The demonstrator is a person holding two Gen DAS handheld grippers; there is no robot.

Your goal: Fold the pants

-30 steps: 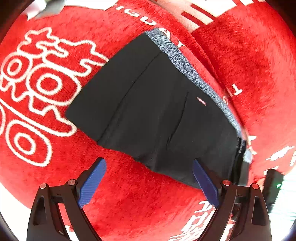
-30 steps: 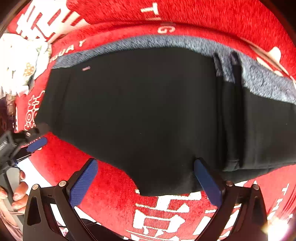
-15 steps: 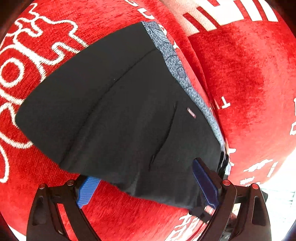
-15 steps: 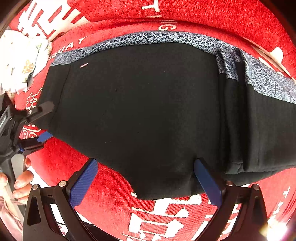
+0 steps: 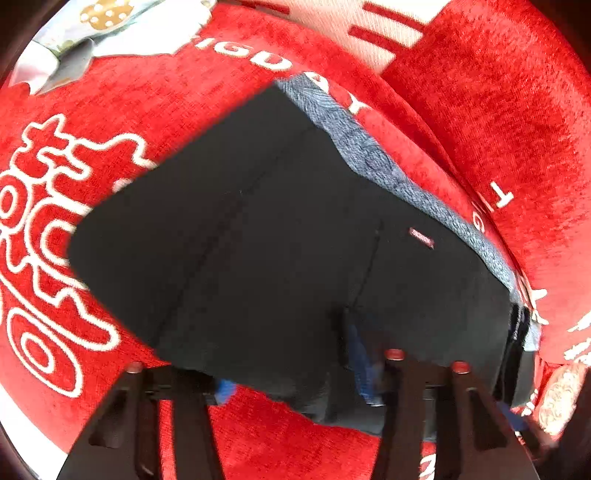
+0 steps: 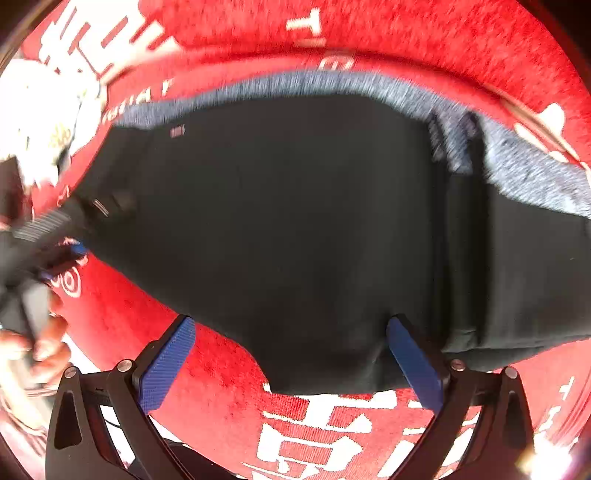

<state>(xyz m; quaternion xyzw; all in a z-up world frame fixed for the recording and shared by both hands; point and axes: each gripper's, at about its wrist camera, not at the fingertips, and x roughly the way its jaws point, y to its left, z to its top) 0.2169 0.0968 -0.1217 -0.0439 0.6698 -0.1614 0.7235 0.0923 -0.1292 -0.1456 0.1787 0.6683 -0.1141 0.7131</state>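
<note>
One pants (image 6: 295, 221), long axis sideways, waistband (image 6: 332, 83) far.

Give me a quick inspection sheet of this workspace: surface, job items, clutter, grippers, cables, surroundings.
Surface: red plush cover with white lettering.
Job's things: black pants, grey patterned waistband, lying flat, part folded.
Clutter: pale printed cloth at the far edge.
Grippers: left gripper has just been closing, the pants' near edge between its jaws; right gripper open, straddling the hem.
Cables: nothing seen.
Surroundings: a person's hand on the left gripper's handle.
</note>
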